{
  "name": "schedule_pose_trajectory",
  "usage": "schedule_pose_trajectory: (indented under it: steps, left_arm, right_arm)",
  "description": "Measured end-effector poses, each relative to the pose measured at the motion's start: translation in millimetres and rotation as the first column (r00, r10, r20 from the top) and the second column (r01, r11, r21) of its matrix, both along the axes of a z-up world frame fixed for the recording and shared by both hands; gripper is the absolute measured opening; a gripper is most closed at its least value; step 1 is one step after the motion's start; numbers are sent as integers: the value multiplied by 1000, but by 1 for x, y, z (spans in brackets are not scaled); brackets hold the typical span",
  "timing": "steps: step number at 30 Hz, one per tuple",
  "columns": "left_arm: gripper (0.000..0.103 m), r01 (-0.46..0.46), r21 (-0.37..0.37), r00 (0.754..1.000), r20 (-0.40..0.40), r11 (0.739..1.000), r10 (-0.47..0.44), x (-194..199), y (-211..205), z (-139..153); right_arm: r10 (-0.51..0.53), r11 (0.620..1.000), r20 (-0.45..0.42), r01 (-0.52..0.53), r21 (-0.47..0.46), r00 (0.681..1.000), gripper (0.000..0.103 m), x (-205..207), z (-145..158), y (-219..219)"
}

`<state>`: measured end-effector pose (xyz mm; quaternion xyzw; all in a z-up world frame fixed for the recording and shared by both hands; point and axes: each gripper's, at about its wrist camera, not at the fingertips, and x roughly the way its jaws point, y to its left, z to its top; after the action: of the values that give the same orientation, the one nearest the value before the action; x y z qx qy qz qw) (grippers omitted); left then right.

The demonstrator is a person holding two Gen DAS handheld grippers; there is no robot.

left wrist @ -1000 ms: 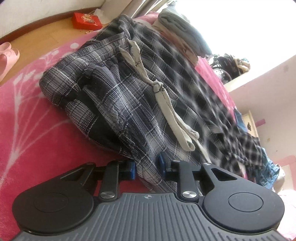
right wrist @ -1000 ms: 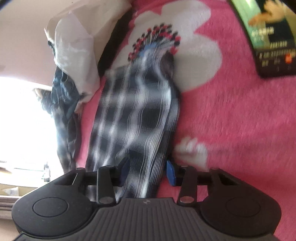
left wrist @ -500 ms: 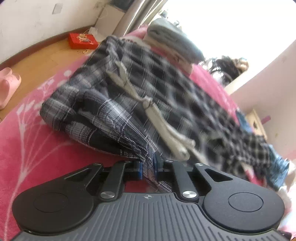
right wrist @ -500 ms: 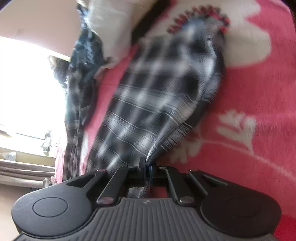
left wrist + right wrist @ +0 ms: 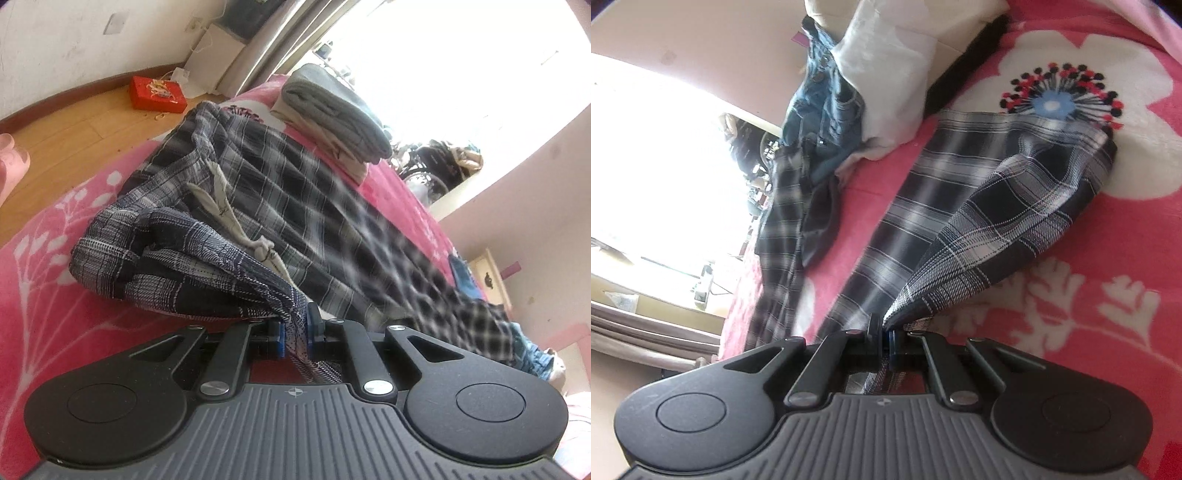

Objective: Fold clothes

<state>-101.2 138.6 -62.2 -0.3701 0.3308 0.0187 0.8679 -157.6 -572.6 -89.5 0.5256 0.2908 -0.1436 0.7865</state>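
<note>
We note the left gripper (image 5: 294,332) clamped on the waistband end of the plaid trousers (image 5: 280,206), whose pale drawstring (image 5: 236,225) lies just ahead. The right gripper (image 5: 885,338) pinches a trouser leg hem (image 5: 997,240), cloth pulled up off the pink floral blanket (image 5: 1108,314). Folded grey clothes (image 5: 332,110) sit beyond; a red box (image 5: 157,94) lies on the wooden floor (image 5: 74,129).

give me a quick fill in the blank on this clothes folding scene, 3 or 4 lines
1. Both claws are shut on the plaid ____.
2. The left claw grips the end with the pale ____.
3. On the wooden floor lies a ____ box.
4. Beyond the plaid pants, folded grey clothes sit on the ____ blanket.

Missing words: pants; drawstring; red; pink
</note>
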Motion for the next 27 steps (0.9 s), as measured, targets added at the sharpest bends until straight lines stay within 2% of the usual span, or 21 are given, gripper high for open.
schedule_pose_trajectory:
  steps: [8, 21, 27]
  left_arm:
    - [8, -8, -10, 999, 33, 1000, 9, 4, 1, 8]
    - [8, -21, -13, 998, 61, 1000, 21, 8, -1, 14]
    - [7, -26, 0, 993, 113, 1000, 26, 20, -2, 28]
  right_arm:
    - [7, 1000, 45, -6, -21, 999, 4, 9, 17, 3]
    - [-11, 1000, 87, 12, -9, 996, 4, 20, 28, 2]
    - [-1, 999, 125, 6, -41, 992, 4, 44, 48, 3]
